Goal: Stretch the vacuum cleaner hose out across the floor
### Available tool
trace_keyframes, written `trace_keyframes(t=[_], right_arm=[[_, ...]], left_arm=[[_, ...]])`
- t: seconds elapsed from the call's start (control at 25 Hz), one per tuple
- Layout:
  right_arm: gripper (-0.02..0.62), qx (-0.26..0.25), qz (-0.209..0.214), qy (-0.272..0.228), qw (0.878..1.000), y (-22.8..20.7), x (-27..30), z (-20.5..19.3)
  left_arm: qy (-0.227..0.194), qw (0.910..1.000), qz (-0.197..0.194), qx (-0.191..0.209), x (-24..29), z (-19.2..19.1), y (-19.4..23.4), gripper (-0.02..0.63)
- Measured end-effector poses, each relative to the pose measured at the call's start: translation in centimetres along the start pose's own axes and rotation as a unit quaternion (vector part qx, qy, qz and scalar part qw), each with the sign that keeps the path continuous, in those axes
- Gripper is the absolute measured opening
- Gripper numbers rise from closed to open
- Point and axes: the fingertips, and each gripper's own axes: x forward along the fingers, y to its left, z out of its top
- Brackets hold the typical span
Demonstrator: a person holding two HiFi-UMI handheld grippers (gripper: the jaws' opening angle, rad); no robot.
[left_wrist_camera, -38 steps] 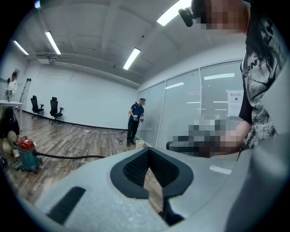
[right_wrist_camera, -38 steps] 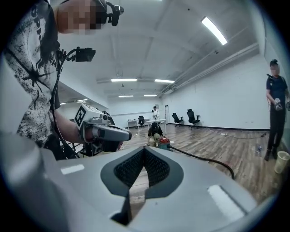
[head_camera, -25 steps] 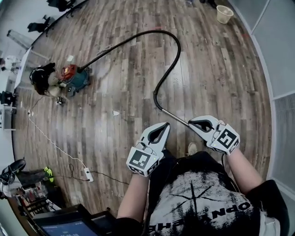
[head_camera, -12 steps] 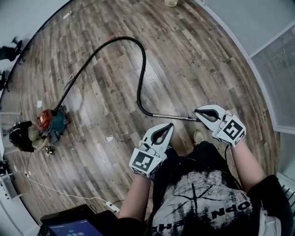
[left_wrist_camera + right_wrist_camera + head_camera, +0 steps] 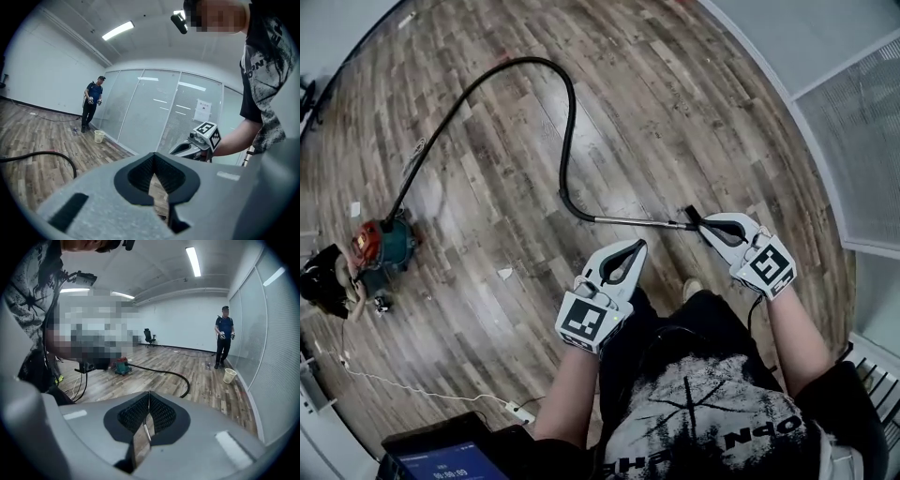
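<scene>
Hose (image 5: 565,141) loops away from vacuum cleaner (image 5: 382,246) over wood floor (image 5: 675,112). Its metal wand (image 5: 637,222), farthest from vacuum cleaner, is clamped in R gripper (image 5: 698,221). L gripper (image 5: 634,247) closed, empty.

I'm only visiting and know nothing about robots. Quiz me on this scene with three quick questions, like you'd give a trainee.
1. Fill in: the left gripper has its fingers ____, with nothing between them.
2. Which one holds the end of the metal wand? A) left gripper B) right gripper C) neither
3. True or false: the black hose lies straight from the vacuum cleaner.
Key: 1 shut; 2 B; 3 false, it bends in a big loop.
</scene>
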Motion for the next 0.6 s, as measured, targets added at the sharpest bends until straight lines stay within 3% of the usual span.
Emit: trace_keyframes(t=[0.2, 0.6], right_arm=[[0.053, 0.008, 0.067, 0.005, 0.998, -0.3, 1.5, -3.4], [0.107, -0.006, 0.114, 0.105, 0.988, -1.2, 11.1, -16.1]], left_arm=[[0.000, 0.9992, 0.037, -0.015, 0.9, -1.0, -0.2, 0.000], [-0.039, 0.9919, 0.110, -0.050, 0.7, -7.7, 4.0, 0.000]])
